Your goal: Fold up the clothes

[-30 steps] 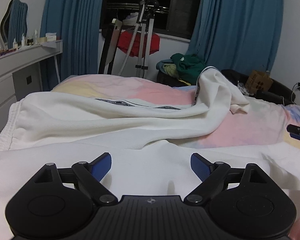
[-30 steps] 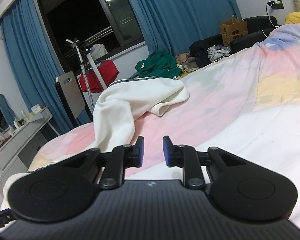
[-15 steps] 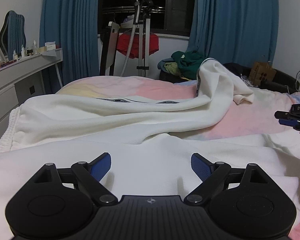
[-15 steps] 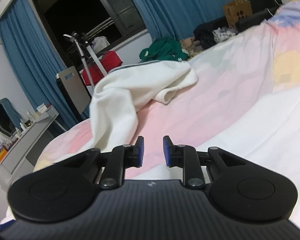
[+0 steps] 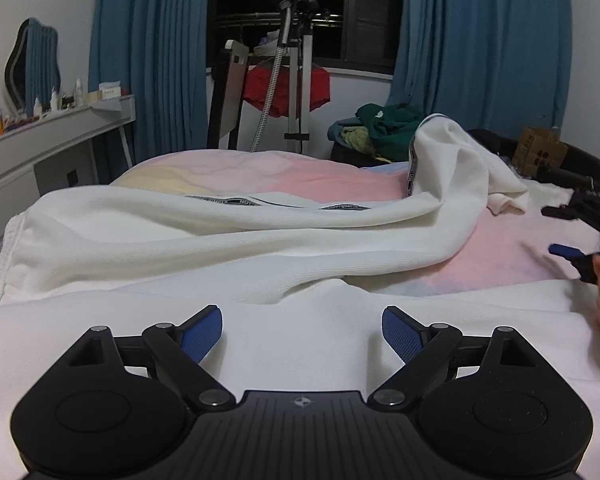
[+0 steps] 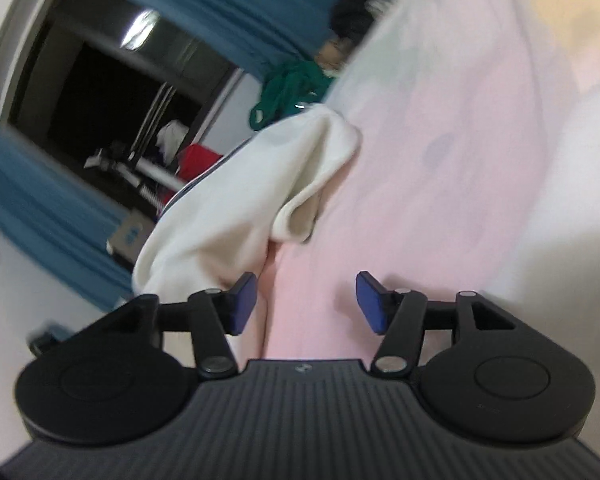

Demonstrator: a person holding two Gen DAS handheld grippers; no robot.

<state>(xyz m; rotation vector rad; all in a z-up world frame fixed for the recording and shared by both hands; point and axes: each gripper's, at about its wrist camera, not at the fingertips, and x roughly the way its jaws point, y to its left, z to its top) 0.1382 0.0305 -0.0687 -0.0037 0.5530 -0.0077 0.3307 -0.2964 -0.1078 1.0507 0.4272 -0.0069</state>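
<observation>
A white garment [image 5: 228, 240] with a dark printed stripe lies spread and rumpled across the bed. One end is bunched up high at the far right [image 5: 452, 160]. My left gripper [image 5: 302, 330] is open and empty, low over a flat white part of it. My right gripper [image 6: 306, 302] is open and empty. It is tilted over the pink sheet, just short of the garment's cuffed end [image 6: 296, 224]. The right gripper also shows at the right edge of the left wrist view [image 5: 576, 236].
The bed has a pink, yellow and blue sheet [image 5: 512, 256]. A white desk [image 5: 40, 140] with bottles stands left. A garment steamer and rack [image 5: 288, 80] stand by the window. A pile of green clothes [image 5: 384, 124] and a cardboard box [image 5: 540, 152] lie beyond the bed.
My right gripper has opened from nearly shut, rolled to a tilt and moved closer to the garment's cuffed end. My left gripper has stayed open in place.
</observation>
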